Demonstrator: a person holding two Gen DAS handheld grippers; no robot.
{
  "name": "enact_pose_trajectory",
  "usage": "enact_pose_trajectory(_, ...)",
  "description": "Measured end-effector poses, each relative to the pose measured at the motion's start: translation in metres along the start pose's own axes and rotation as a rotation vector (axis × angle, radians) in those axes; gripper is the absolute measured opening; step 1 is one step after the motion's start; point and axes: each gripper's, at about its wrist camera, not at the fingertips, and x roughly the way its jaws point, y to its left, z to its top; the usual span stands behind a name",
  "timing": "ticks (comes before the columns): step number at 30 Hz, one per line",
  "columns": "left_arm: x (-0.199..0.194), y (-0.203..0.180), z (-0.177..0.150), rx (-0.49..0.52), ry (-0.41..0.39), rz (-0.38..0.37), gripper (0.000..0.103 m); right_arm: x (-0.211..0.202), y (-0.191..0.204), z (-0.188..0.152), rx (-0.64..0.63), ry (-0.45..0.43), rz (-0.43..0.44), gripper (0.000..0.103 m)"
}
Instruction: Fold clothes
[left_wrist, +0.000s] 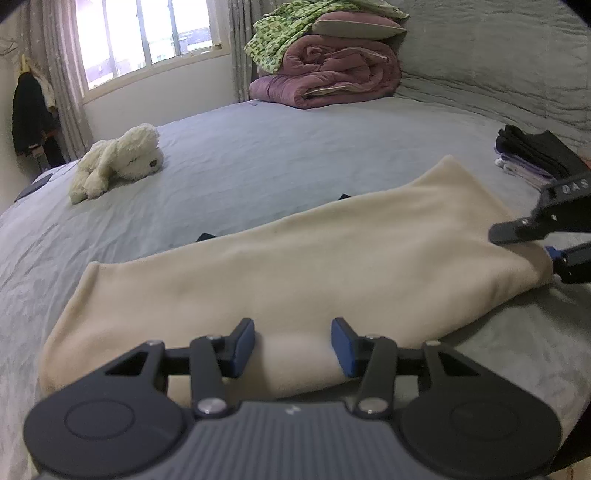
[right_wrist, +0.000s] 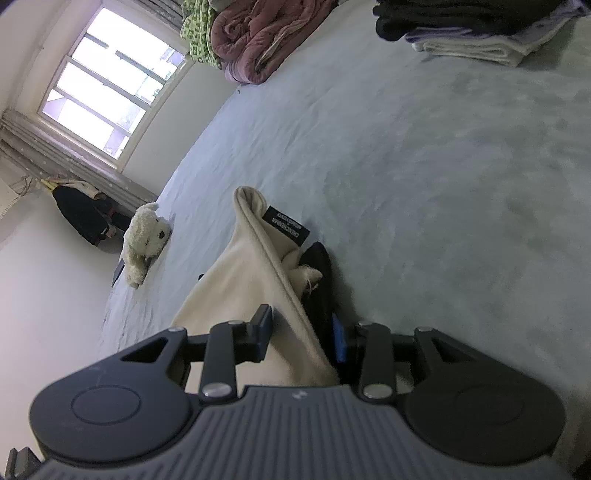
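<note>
- A bed (left_wrist: 258, 155) with a pale grey-blue cover filled most of both views, under a bright window (left_wrist: 147, 33).
- At the far end of the bed sat a rolled mauve quilt (left_wrist: 332, 74) with a green patterned cloth (left_wrist: 280, 33) draped over it.
- A cream fleece garment (left_wrist: 295, 266) lay across the near part of the bed as a long, flattened band. Dark fabric and a black label (right_wrist: 286, 225) showed under its edge in the right wrist view.
- A white plush dog (left_wrist: 122, 158) lay well apart, toward the window side.
- A small stack of folded clothes (left_wrist: 532, 155), dark on top of pale, sat near the garment's right end.
- The left tongs (left_wrist: 293, 347) were parted over the garment's near edge, with cloth between the blue pads but not pinched.
- The right tongs (right_wrist: 303, 339) stood at the garment's right end, spread around its layered edge, with a gap showing at each pad.
- Risk, as a judgement: the band could fit a fold half made or a finished one being squared up. Thick fleece tends to slip, so closing on the top layer alone could peel it off the dark fabric beneath and skew the edges. Uneven lifting by the two tongs could twist the band.
</note>
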Motion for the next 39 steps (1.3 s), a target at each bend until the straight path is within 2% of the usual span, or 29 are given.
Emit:
enact_pose_trajectory(3, -0.008, 0.002, 0.002, -0.018, -0.004, -0.02, 0.047, -0.008, -0.003, -0.003, 0.017, -0.015, 0.012, 0.04)
enact_pose_trajectory(6, -0.006, -0.002, -0.003, 0.018, 0.003, -0.015, 0.047, -0.017, -0.011, -0.008, 0.061, -0.035, 0.039, 0.041)
enact_pose_trajectory(8, -0.003, -0.005, -0.006, 0.041, 0.002, -0.006, 0.048, -0.019, -0.01, -0.011, 0.048, -0.031, 0.042, 0.044)
enact_pose_trajectory(19, -0.003, -0.002, -0.007, 0.032, 0.002, -0.016, 0.048, -0.027, -0.013, -0.022, -0.001, 0.047, 0.033, 0.045)
enact_pose_trajectory(24, -0.001, -0.003, -0.006, 0.029, 0.004, -0.015, 0.048, -0.015, -0.016, -0.018, 0.072, 0.051, 0.056, 0.046)
enact_pose_trajectory(30, -0.001, -0.01, -0.009, 0.056, -0.007, 0.004, 0.048, 0.001, 0.007, -0.022, 0.028, 0.008, 0.025, 0.048)
enact_pose_trajectory(31, -0.001, -0.01, -0.009, 0.059, -0.009, 0.004, 0.048, 0.002, 0.01, -0.023, 0.018, -0.001, 0.019, 0.048)
enact_pose_trajectory(32, -0.001, -0.01, -0.009, 0.06, -0.009, 0.003, 0.048, 0.003, 0.013, -0.025, 0.008, -0.01, 0.013, 0.037)
enact_pose_trajectory(34, -0.001, -0.006, -0.008, 0.056, -0.008, -0.005, 0.048, 0.0, 0.018, -0.026, 0.006, -0.046, 0.012, 0.028)
enact_pose_trajectory(37, -0.002, -0.002, -0.007, 0.046, -0.006, -0.021, 0.048, -0.008, 0.033, -0.026, -0.018, -0.116, 0.027, 0.025)
enact_pose_trajectory(39, -0.003, 0.001, -0.006, 0.035, -0.003, -0.033, 0.048, -0.014, 0.05, -0.032, -0.086, -0.155, 0.021, 0.025)
